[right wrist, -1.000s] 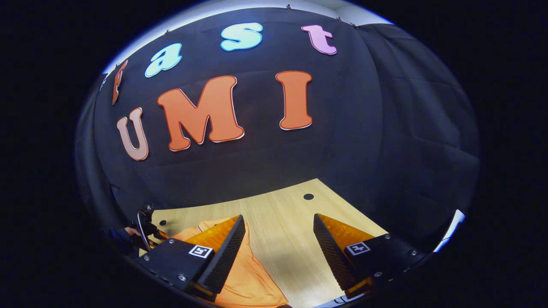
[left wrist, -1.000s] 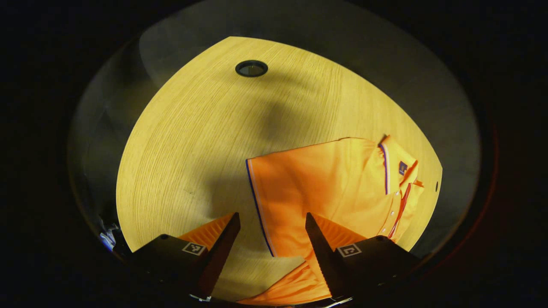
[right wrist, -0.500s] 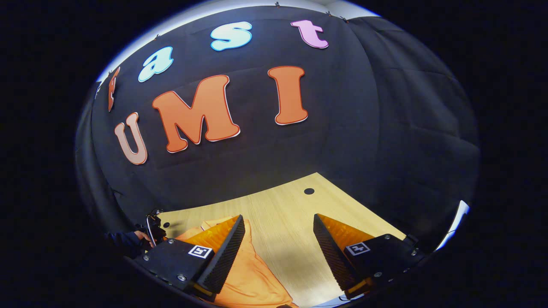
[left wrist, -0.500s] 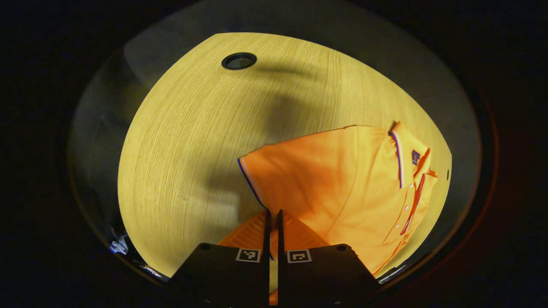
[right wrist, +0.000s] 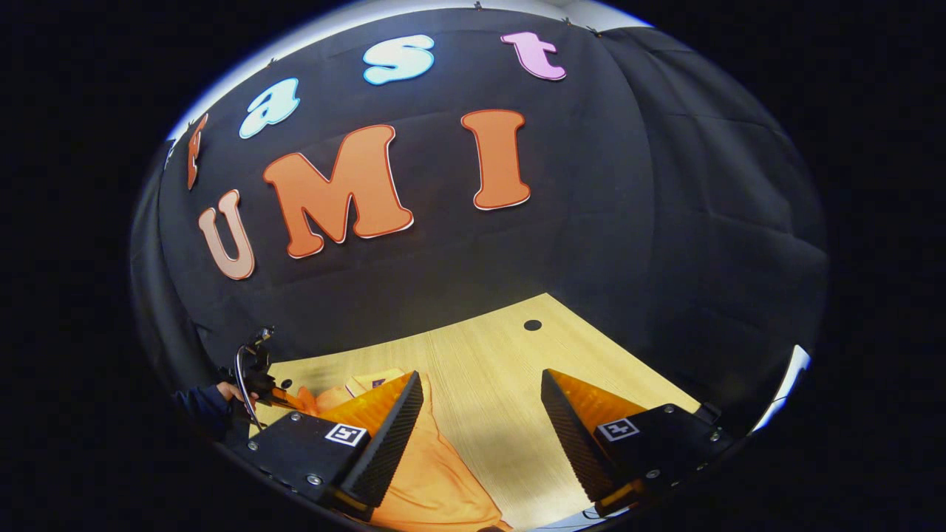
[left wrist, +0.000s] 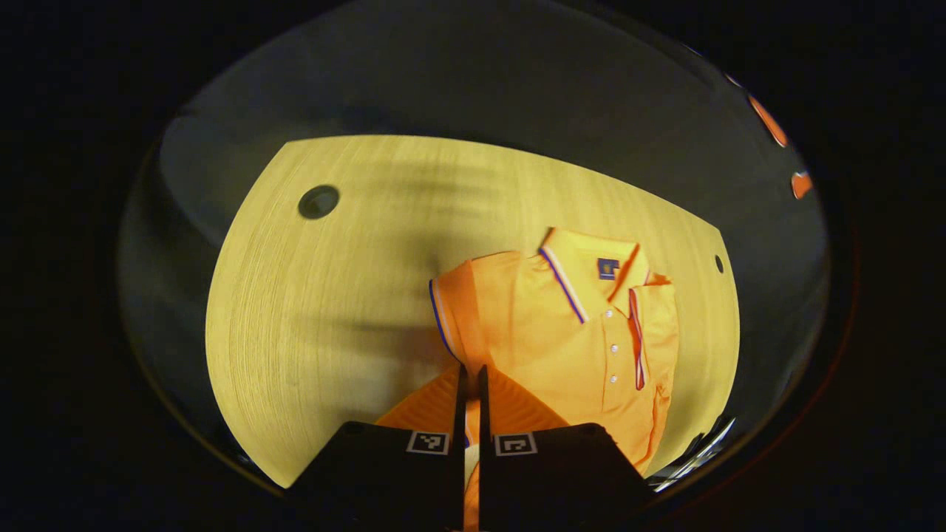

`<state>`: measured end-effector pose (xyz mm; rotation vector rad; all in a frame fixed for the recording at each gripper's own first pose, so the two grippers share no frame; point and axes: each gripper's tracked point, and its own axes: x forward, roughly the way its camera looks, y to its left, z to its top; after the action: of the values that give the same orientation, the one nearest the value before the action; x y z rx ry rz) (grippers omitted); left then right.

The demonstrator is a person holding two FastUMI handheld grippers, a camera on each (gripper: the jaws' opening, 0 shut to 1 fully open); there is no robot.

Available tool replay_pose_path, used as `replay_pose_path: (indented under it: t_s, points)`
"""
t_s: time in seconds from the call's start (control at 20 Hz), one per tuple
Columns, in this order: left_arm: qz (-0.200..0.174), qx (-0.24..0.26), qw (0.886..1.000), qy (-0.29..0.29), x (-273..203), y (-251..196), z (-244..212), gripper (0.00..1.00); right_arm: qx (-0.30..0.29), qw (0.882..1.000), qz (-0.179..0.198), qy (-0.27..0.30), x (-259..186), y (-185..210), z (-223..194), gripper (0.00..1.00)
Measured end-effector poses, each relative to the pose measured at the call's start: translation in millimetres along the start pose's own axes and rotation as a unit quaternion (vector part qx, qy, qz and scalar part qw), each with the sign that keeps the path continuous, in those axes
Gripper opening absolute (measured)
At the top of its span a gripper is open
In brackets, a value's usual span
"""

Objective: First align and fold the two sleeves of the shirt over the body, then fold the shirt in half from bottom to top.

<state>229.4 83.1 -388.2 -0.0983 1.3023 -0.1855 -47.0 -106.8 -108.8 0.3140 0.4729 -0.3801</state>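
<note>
An orange polo shirt (left wrist: 591, 347) lies on the wooden table (left wrist: 332, 310), its collar (left wrist: 584, 270) at the far side and its button placket facing up. My left gripper (left wrist: 471, 373) is shut on the shirt's sleeve (left wrist: 452, 314), whose blue-trimmed cuff rises from the table toward the fingers. In the right gripper view, my right gripper (right wrist: 480, 395) hangs open above the table (right wrist: 488, 355), nothing between its fingers; part of the shirt (right wrist: 436, 473) lies under and beside its left finger. A sleeved hand (right wrist: 225, 390) holds the left gripper far to the left there.
A round cable hole (left wrist: 318, 201) sits in the table far left of the shirt, and a small hole (left wrist: 718, 263) lies near its right edge. Another hole (right wrist: 532, 325) shows near the table's back edge below the black cloth wall.
My left gripper shut on the sleeve cuff, then lifted and swung with it, so the sleeve now bunches toward the shirt body. The right gripper stayed open and hardly moved.
</note>
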Motion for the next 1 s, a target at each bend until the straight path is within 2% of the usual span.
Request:
replay_pose_path:
  t_s: [0.3, 0.35, 0.5, 0.55, 0.7, 0.75, 0.85, 1.0]
  points:
    - [-0.047, 0.103, 0.994, -0.01, -1, -63, 17, 0.08, -0.006, 0.999, -0.028, 0.015, -19, -8, -25, 0.97]
    - [-0.058, 0.118, 0.991, -0.015, 2, -74, 17, 0.13, -0.003, 0.999, -0.032, 0.019, -23, -8, -29, 0.98]
    - [-0.112, 0.147, 0.982, -0.022, -10, -111, 15, 0.19, 0.006, 0.999, -0.043, 0.022, -29, -7, -38, 0.97]
    - [-0.131, 0.152, 0.979, -0.027, -16, -120, 15, 0.32, 0.007, 0.999, -0.042, 0.023, -30, -5, -40, 0.97]
    - [-0.141, 0.162, 0.975, -0.048, -34, -125, 11, 0.54, -0.008, 0.999, -0.046, 0.011, -28, -1, -36, 0.98]
    - [-0.133, 0.164, 0.975, -0.061, -43, -121, 13, 0.71, -0.028, 0.998, -0.05, -0.001, -27, 0, -31, 0.97]
    - [-0.114, 0.165, 0.974, -0.1, -67, -114, 18, 0.95, -0.062, 0.997, -0.043, -0.029, -25, 10, -18, 0.98]
    - [-0.083, 0.159, 0.967, -0.178, -111, -108, 25, 0.98, -0.088, 0.995, -0.004, -0.052, -15, 34, -6, 0.98]
